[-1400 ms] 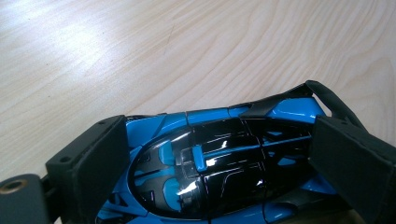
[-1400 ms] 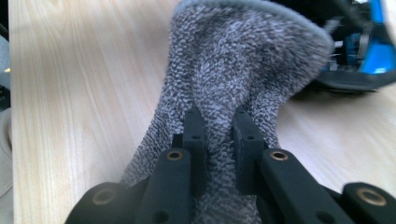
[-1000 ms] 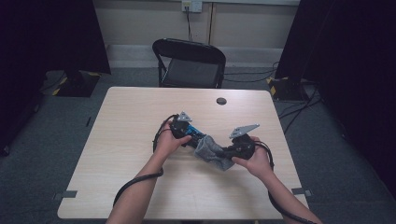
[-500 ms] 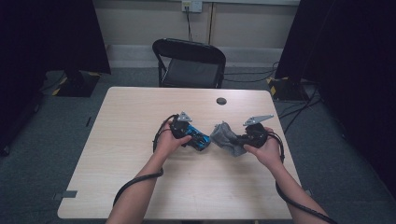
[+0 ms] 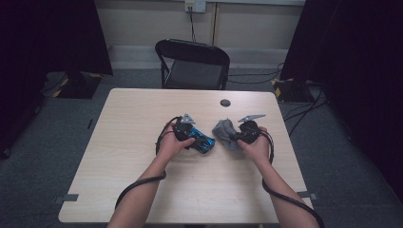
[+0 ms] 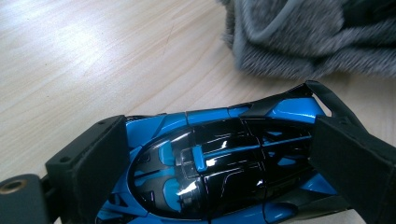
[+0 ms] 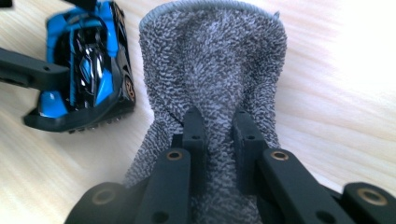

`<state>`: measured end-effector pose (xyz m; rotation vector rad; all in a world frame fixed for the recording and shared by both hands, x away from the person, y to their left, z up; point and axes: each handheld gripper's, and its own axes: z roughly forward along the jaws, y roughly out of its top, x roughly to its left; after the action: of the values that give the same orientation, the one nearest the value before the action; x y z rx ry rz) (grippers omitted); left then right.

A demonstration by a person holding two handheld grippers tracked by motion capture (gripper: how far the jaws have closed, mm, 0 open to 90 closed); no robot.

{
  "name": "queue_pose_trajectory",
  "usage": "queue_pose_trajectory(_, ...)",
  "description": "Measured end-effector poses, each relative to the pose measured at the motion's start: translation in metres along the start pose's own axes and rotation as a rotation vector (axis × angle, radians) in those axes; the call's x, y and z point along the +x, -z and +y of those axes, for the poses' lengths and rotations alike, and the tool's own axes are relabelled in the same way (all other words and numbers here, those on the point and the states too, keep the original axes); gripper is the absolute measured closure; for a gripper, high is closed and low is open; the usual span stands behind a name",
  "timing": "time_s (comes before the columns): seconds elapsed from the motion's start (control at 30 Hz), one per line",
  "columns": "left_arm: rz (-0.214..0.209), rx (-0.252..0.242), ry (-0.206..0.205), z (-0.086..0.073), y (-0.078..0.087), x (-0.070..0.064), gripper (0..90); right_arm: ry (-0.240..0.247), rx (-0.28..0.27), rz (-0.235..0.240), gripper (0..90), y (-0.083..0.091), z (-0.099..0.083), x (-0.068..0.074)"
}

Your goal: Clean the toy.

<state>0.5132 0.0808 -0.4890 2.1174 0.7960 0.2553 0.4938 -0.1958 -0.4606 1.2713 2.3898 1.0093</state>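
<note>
While the left gripper (image 6: 210, 172) clamps the blue toy car (image 6: 219, 163) across its width on the table (image 5: 142, 123), the right gripper (image 7: 217, 135), pinching the grey cloth (image 7: 210, 60), sits just beside the car's far end.

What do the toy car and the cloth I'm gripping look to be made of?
The toy car looks like hard plastic or painted metal: glossy blue and black, with sharp glints on its roof. The cloth looks like grey terry towelling: looped pile, matte, with a stitched hem.
</note>
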Motion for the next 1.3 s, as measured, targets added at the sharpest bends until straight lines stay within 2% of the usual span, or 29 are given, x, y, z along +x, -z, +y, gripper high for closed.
queue_pose_trajectory(0.1, 0.002, -0.001, 0.0, 0.0, 0.0, -0.001, 5.0, 0.013, 0.026, 0.0, 78.7, -0.009, -0.003, 0.005)
queue_pose_trajectory(0.23, 0.001, -0.002, 0.0, 0.0, 0.0, -0.001, 5.0, 0.074, 0.053, 0.006, 78.6, -0.016, -0.008, 0.016)
queue_pose_trajectory(0.6, 0.002, 0.004, 0.001, 0.001, 0.0, -0.001, 5.0, 0.157, 0.078, 0.035, 78.8, -0.014, -0.016, 0.036)
queue_pose_trajectory(0.73, 0.001, 0.004, 0.0, 0.0, 0.0, 0.0, 5.0, 0.167, 0.079, 0.049, 78.8, -0.012, -0.017, 0.04)
queue_pose_trajectory(1.03, -0.002, -0.005, 0.0, -0.001, 0.0, 0.0, 4.9, 0.141, 0.068, 0.091, 78.9, -0.006, -0.026, 0.041)
queue_pose_trajectory(1.3, -0.001, -0.001, -0.001, 0.0, 0.0, 0.0, 4.9, 0.157, 0.072, 0.134, 78.9, 0.001, -0.034, 0.048)
